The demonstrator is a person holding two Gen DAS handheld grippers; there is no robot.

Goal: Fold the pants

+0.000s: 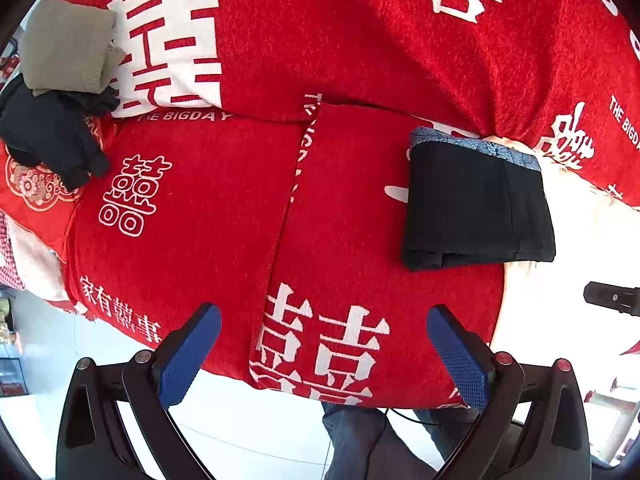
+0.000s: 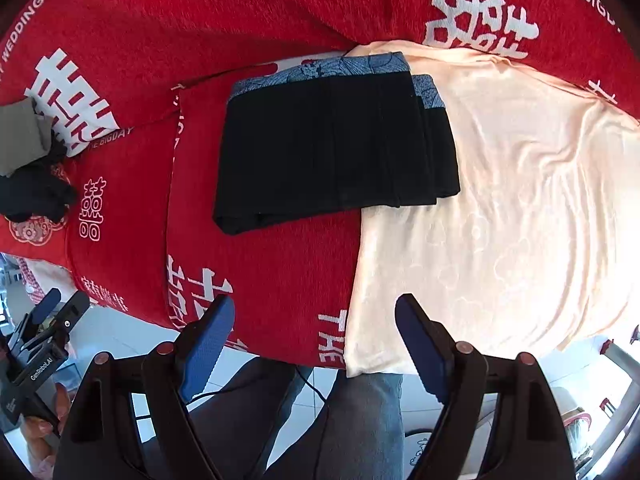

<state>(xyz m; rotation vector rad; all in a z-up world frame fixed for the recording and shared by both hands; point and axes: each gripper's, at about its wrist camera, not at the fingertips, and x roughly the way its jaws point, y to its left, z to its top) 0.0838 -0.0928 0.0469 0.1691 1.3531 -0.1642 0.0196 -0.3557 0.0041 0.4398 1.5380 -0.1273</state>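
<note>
The black pants point(image 1: 476, 204) lie folded into a compact rectangle on the red bed cover point(image 1: 248, 60), with a blue patterned waistband along the far edge. In the right wrist view the same folded pants point(image 2: 332, 148) rest half on the red cover, half beside a peach sheet. My left gripper point(image 1: 324, 320) hovers open above the bed's near edge, well left of and nearer than the pants, nothing between its blue pads. My right gripper point(image 2: 316, 312) also stands open and empty, over the near edge in front of the pants. The left gripper point(image 2: 54, 304) shows at the far left of the right wrist view.
A folded olive garment point(image 1: 68, 44) and a crumpled black garment point(image 1: 52, 140) sit at the bed's far left. A peach sheet point(image 2: 500, 200) covers the right part of the bed. The person's legs in grey trousers point(image 2: 360, 420) stand at the near edge on white floor tiles.
</note>
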